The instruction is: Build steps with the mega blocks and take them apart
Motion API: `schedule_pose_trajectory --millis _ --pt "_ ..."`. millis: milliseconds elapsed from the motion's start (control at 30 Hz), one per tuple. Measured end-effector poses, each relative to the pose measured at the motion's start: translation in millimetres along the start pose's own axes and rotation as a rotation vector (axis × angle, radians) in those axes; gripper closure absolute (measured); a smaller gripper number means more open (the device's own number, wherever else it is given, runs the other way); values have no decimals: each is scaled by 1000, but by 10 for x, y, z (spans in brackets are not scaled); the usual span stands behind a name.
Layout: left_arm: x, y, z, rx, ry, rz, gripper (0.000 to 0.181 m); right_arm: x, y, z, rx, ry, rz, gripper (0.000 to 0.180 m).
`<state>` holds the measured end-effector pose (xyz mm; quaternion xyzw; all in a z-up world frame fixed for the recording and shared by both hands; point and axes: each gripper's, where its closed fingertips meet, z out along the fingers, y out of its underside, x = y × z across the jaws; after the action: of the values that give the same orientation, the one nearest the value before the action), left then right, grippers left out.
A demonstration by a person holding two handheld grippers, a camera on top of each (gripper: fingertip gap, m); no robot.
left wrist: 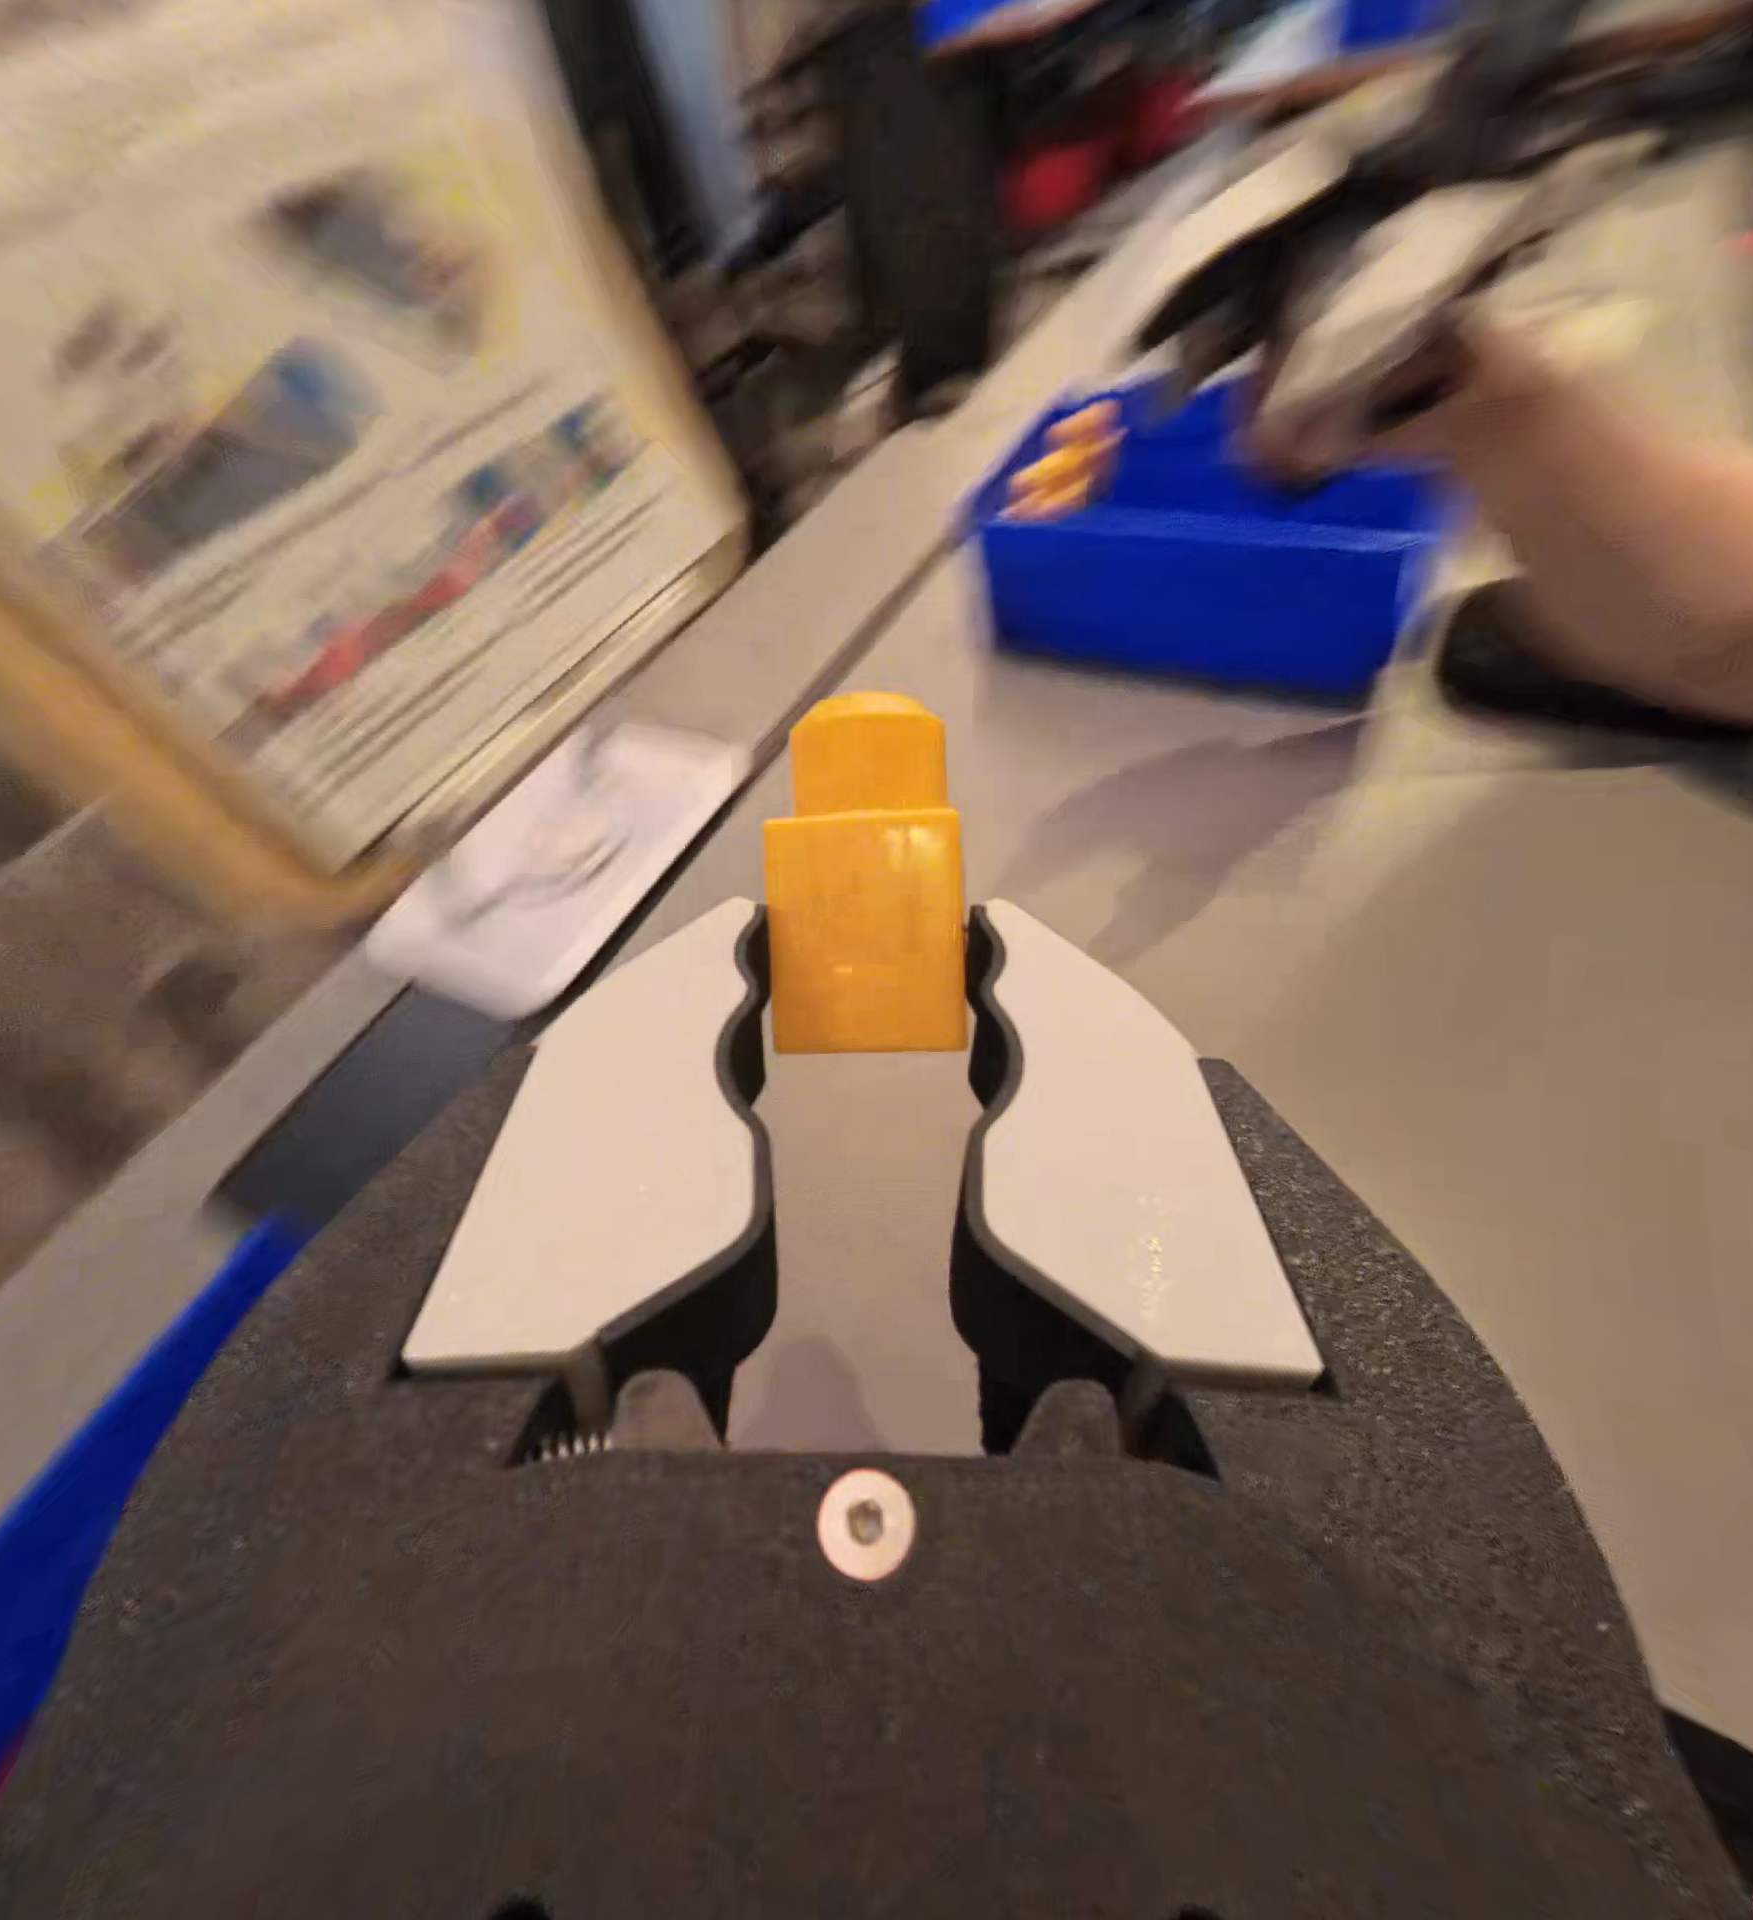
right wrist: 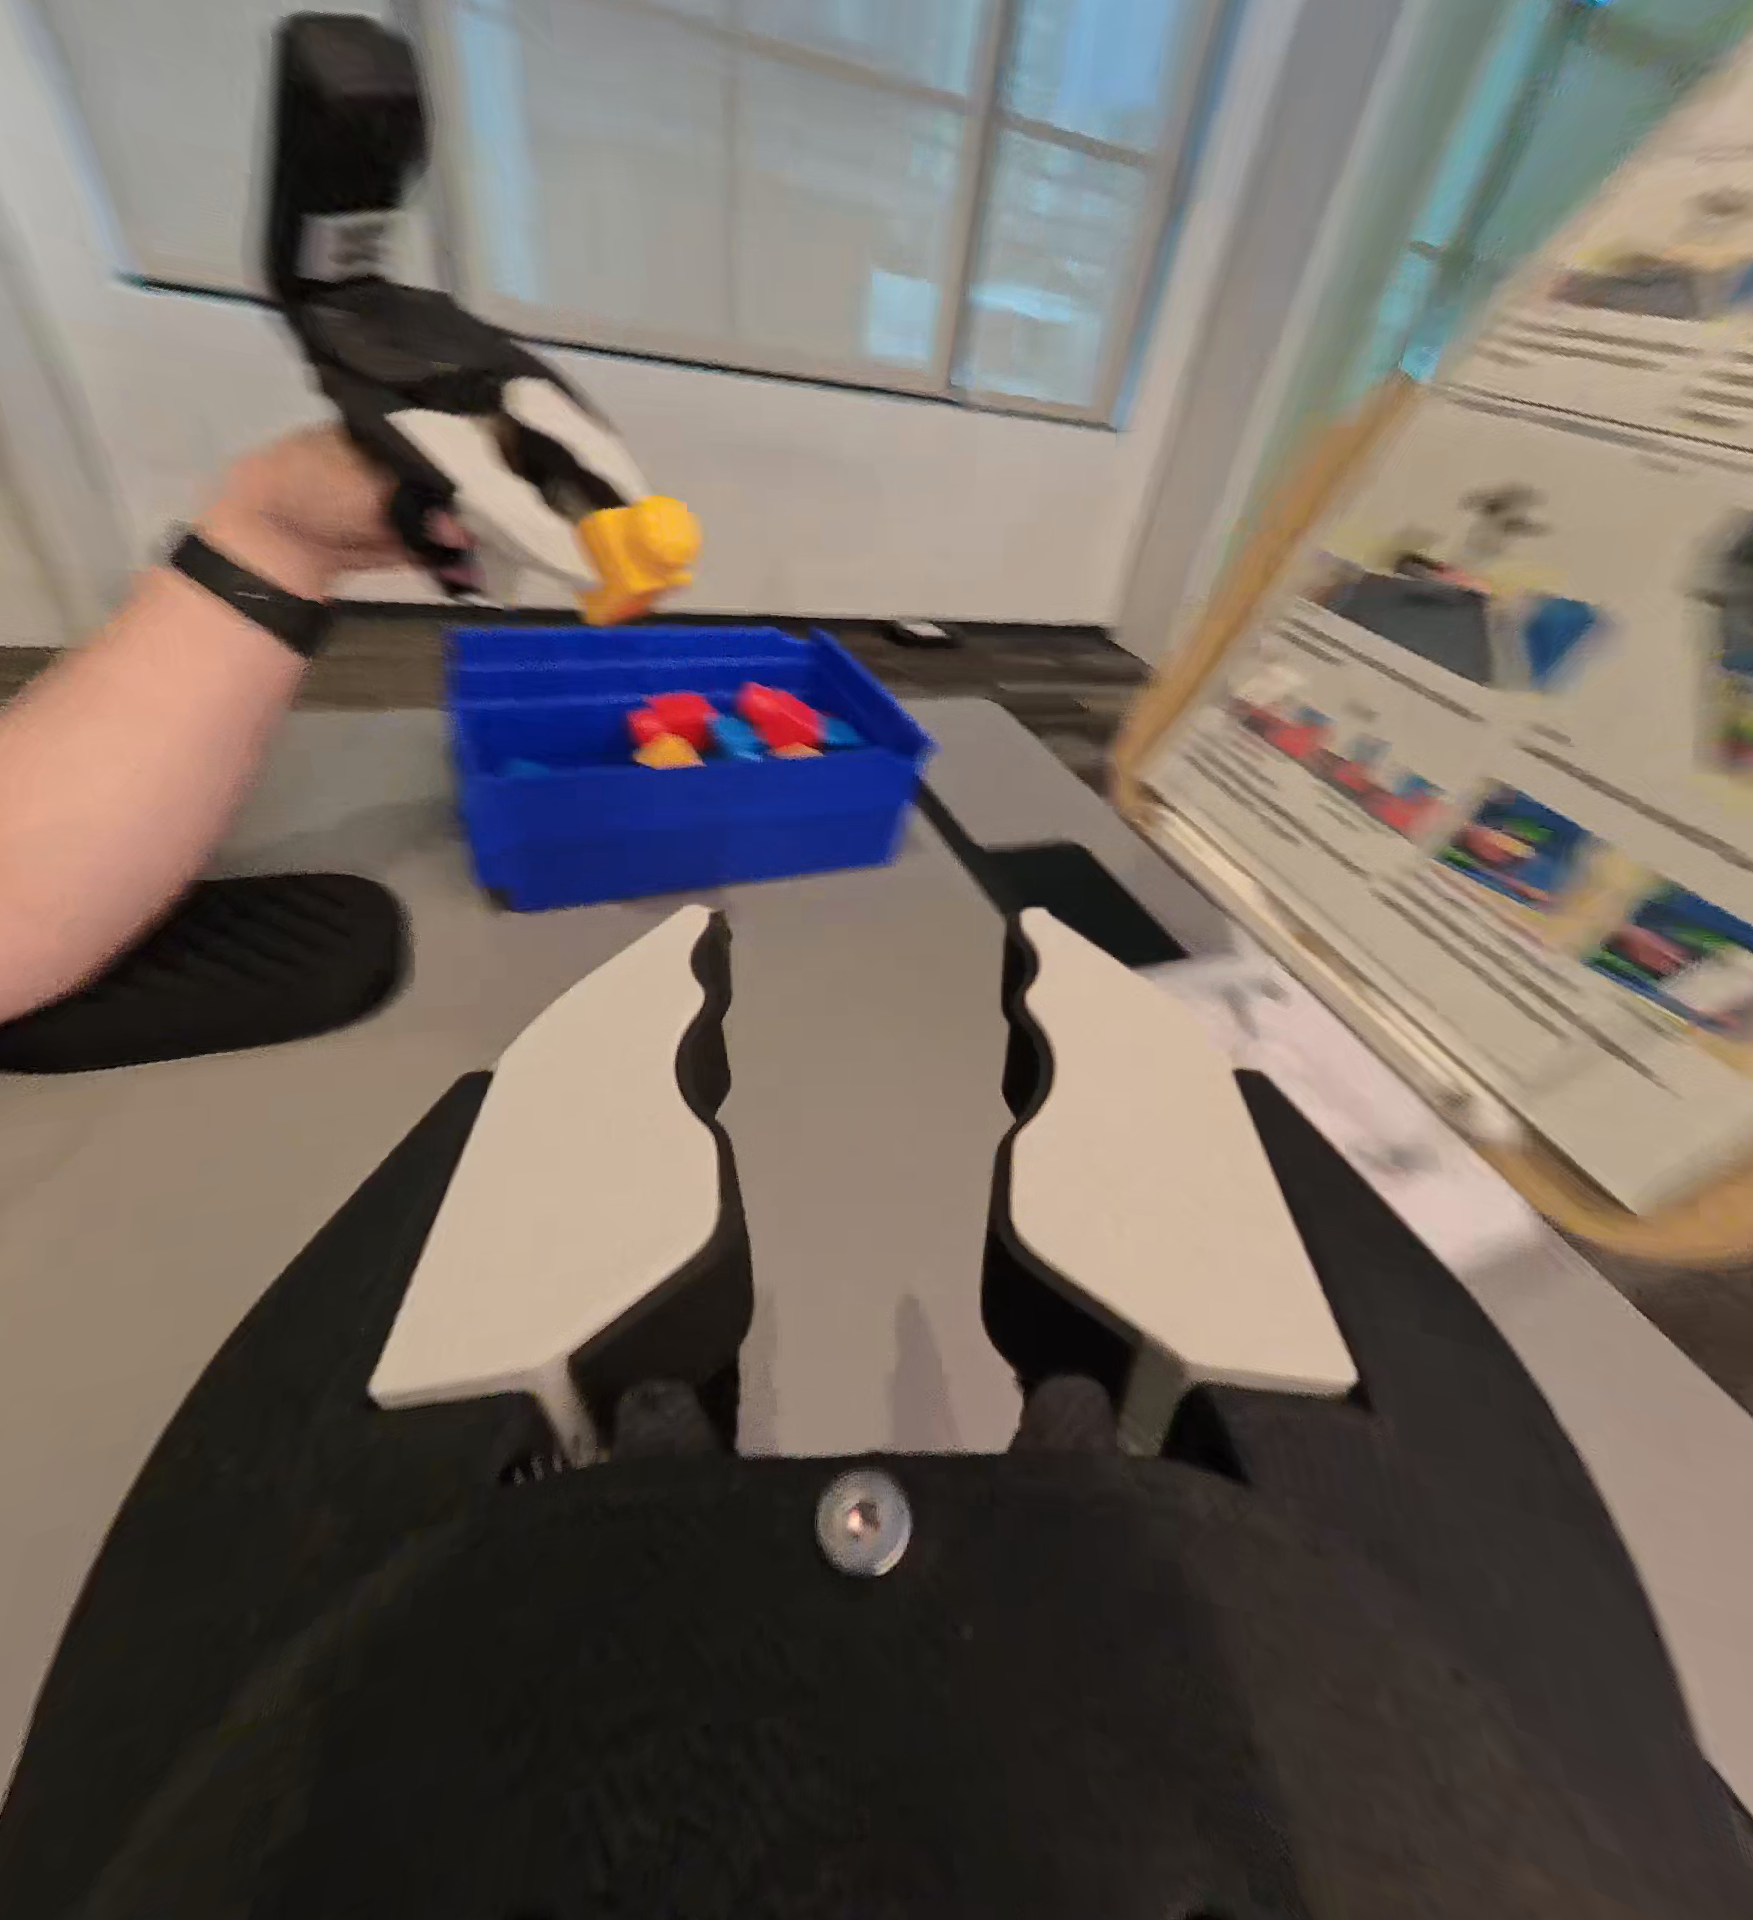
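Note:
My left gripper [left wrist: 867,935] is shut on a yellow mega block [left wrist: 864,914], held in the air with its stud pointing forward. In the right wrist view the left gripper [right wrist: 591,545] holds this yellow block [right wrist: 643,556] just above a blue bin [right wrist: 685,831] with red, blue and yellow blocks [right wrist: 685,722] inside. My right gripper [right wrist: 867,925] is open and empty over the grey table [right wrist: 851,1143]. In the left wrist view the right gripper [left wrist: 1287,436] is blurred, over another blue bin [left wrist: 1194,603] that holds yellow blocks [left wrist: 1064,468].
A wood-framed poster board [right wrist: 1526,727] leans at the table's edge, also in the left wrist view [left wrist: 332,468]. White paper [left wrist: 560,862] lies at its foot. A black pad [right wrist: 228,966] lies under the person's forearm [right wrist: 72,790]. A blue edge [left wrist: 20,1558] shows at lower left. My hands' fingertips stand some 25 cm from each other.

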<state>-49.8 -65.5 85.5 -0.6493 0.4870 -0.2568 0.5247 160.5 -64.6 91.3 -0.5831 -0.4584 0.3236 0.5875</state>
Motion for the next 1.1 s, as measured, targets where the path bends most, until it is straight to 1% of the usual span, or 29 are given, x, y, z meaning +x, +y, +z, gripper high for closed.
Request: schedule_pose_trajectory --millis 67,100,167,233,300,400,467,500,533,600,633,667,700,733,767,800,867,900,933,1000,1033,1100 --pt "519 -306 265 93 212 101 144 -392 -79 161 82 -146 -59 128" --pt "701 -391 404 117 277 131 144 -556 -135 201 134 -194 -85 128" --pt "960 -496 644 153 374 135 144 -802 -289 213 259 -261 -75 128" --pt "1086 -582 801 207 425 105 144 -896 -387 212 326 -275 -27 129" --pt "1197 -571 886 212 501 67 145 -899 -390 239 321 -251 -15 129" --pt "1188 -516 1033 195 479 58 144 -860 -380 258 307 -225 10 130" --pt "1185 -534 1084 215 482 29 144 -808 -303 311 246 -214 51 130" --pt "1178 -554 1097 233 486 11 145 -769 -240 338 202 -201 59 132" --pt "1180 -557 1102 248 494 6 145 -754 -207 340 186 -209 65 144" --pt "1168 -507 1115 233 496 -3 144 -747 -171 340 168 -251 104 146" --pt "1116 -447 1123 185 472 -4 140 -711 -127 353 140 -246 111 145" --pt "1023 -364 1104 115 430 -1 131 -637 -63 369 105 -215 103 145" --pt "887 -270 1043 42 369 2 125 -533 25 384 63 -167 90 145" --pt "674 -134 947 -49 264 12 129 -410 143 398 6 -117 89 146" --pt "385 29 799 -148 112 31 129 -272 293 411 -64 -62 99 146" --pt "88 207 583 -239 -45 39 129 -119 464 419 -137 0 117 146" --pt "-487 644 -27 -436 -363 -9 135 141 860 425 -288 98 172 145" --pt "-693 898 -367 -536 -490 -77 138 236 1071 427 -365 132 199 145" --pt "-816 1150 -678 -624 -578 -173 139 316 1284 421 -444 162 225 145" --pt "-957 1578 -1155 -735 -699 -353 144 416 1658 405 -577 197 253 145" --pt "-1012 1741 -1319 -764 -743 -407 146 444 1801 403 -618 206 270 145" --pt "-1058 1962 -1435 -770 -748 -467 146 479 2008 399 -667 215 298 145"
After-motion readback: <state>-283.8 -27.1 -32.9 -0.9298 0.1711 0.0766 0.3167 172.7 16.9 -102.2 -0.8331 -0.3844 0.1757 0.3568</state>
